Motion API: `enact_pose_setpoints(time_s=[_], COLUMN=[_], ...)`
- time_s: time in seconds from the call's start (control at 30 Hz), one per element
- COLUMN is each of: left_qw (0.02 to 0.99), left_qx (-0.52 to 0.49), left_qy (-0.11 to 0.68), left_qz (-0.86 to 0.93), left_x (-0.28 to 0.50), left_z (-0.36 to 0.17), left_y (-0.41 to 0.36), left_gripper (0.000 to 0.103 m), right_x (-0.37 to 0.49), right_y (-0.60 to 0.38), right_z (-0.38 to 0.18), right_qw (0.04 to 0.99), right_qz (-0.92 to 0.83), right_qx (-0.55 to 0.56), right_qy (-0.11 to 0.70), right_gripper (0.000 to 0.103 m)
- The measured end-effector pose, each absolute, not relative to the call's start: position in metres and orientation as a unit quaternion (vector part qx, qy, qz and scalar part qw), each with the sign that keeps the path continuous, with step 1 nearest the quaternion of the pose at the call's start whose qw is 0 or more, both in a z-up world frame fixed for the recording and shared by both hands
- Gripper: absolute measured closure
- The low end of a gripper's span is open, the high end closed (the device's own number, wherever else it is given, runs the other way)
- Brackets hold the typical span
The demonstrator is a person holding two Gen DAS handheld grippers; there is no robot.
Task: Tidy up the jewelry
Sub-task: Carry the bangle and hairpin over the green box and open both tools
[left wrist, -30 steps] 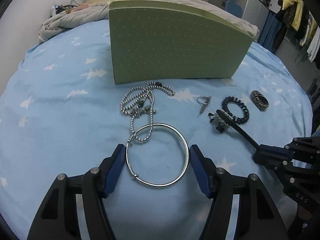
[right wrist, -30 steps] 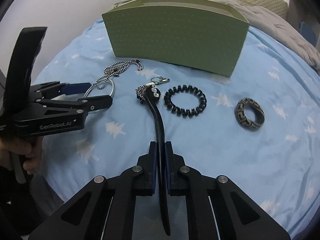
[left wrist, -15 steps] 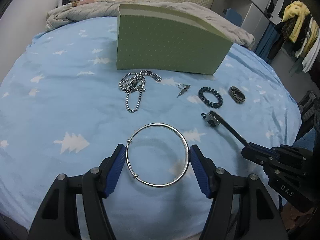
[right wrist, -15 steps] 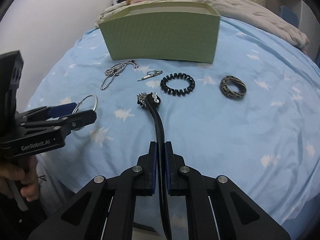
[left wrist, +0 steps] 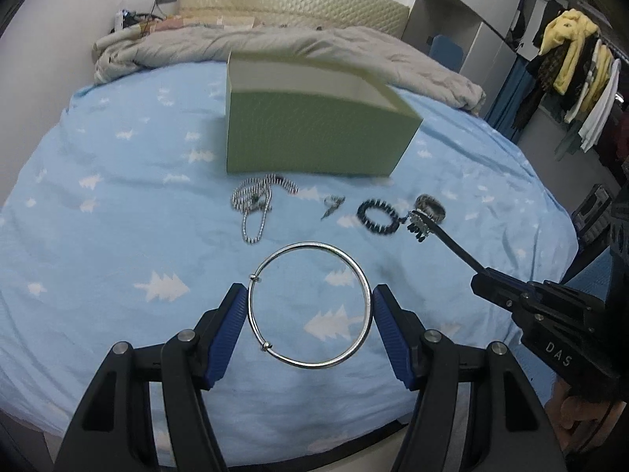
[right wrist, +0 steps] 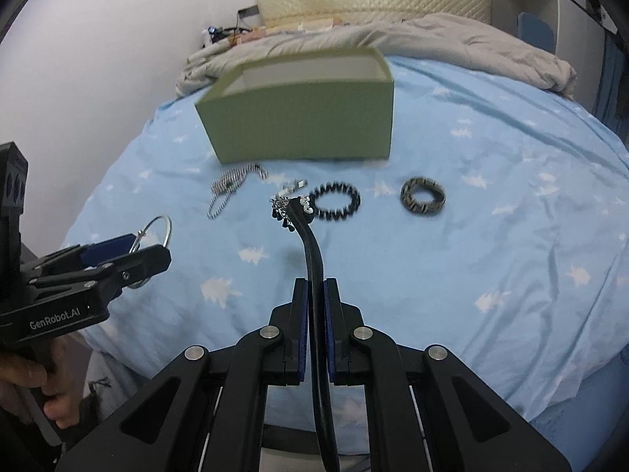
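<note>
Blue bed (left wrist: 118, 204) with white tree print filling both views, grey blanket (left wrist: 314, 47) bunched along the far edge by the quilted headboard (left wrist: 295, 4). Clothes (left wrist: 570, 63) hanging off to the right in the left wrist view. Open green box (left wrist: 314, 137) sitting upright mid-bed, pale inside, nothing in front of its opening.

Left gripper (left wrist: 310, 314) pitched steeply down over the near bed, spread wide and clamped across a silver bangle (left wrist: 310, 303), blue pads (left wrist: 230, 324) pressing its two sides, ring held clear of the sheet. Seen from the right wrist too, low at left, a hand (right wrist: 31, 377) wrapped around its handle.

Right gripper (right wrist: 314, 314) also angled down, closed tight on a black curved hair clip (right wrist: 312, 251), its far end carrying a small cluster of silver and black charms that hangs above the sheet.

Lying on the bed in a row just in front of the box: beaded chain necklace (left wrist: 255, 204) at left, a small silver clasp piece (left wrist: 332, 206) beside it, then a black coil hair tie (right wrist: 336, 200), then a dark patterned ring-shaped band (right wrist: 422, 196) furthest right. All four apart from each other, none touching the box. Clip's tip overlapping the coil hair tie in the right wrist view.
</note>
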State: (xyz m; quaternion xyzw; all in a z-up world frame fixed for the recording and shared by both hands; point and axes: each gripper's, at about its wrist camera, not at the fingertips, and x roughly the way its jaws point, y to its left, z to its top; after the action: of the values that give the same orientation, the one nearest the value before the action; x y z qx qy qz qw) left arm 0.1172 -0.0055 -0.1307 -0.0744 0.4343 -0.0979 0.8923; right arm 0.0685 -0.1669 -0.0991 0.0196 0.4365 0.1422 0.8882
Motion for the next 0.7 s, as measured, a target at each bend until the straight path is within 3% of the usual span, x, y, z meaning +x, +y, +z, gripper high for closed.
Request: enact_pose_setpoints(time_s=[0.7], left_qw=[0.929], left_qx=[-0.05], left_qy=[0.351], left_qz=[-0.107], left_x=[0.132], left_z=[-0.016], left_y=[-0.011], left_gripper=[0.038], right_x=[0.077], right_y=[-0.173], right_z=[0.006], right_qw=[0.924], right_qz=[0.154], right_qx=[0.043], right_qy=[0.347], right_gripper=[0.098])
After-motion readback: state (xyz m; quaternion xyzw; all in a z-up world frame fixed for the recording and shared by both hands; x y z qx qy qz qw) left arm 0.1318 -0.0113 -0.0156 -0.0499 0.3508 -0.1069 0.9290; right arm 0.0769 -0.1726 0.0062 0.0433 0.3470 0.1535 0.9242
